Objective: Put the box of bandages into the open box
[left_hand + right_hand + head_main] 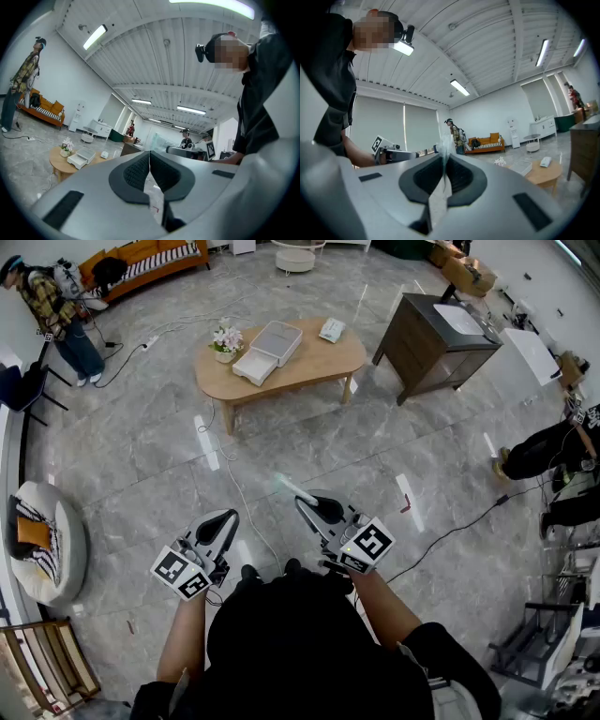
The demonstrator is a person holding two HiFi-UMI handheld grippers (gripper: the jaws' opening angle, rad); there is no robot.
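Note:
Far ahead stands a wooden table (314,367) (57,162) (546,174). On it an open white box (267,352) (80,158) (520,168) lies with its lid flipped back. The small white box of bandages (332,330) (104,154) (544,162) lies to its right. Both grippers are held low, near the person's body and well short of the table. My left gripper (230,517) (149,155) is shut with nothing between its pads. My right gripper (302,502) (443,159) is shut on a thin clear strip (289,487) (442,146) that sticks out past its tips.
A pot of flowers (226,339) sits at the table's left end. A dark cabinet (436,338) stands to the right of the table. Cables cross the grey floor. One person (56,301) stands at the far left by an orange sofa (141,263); another (553,451) is at the right.

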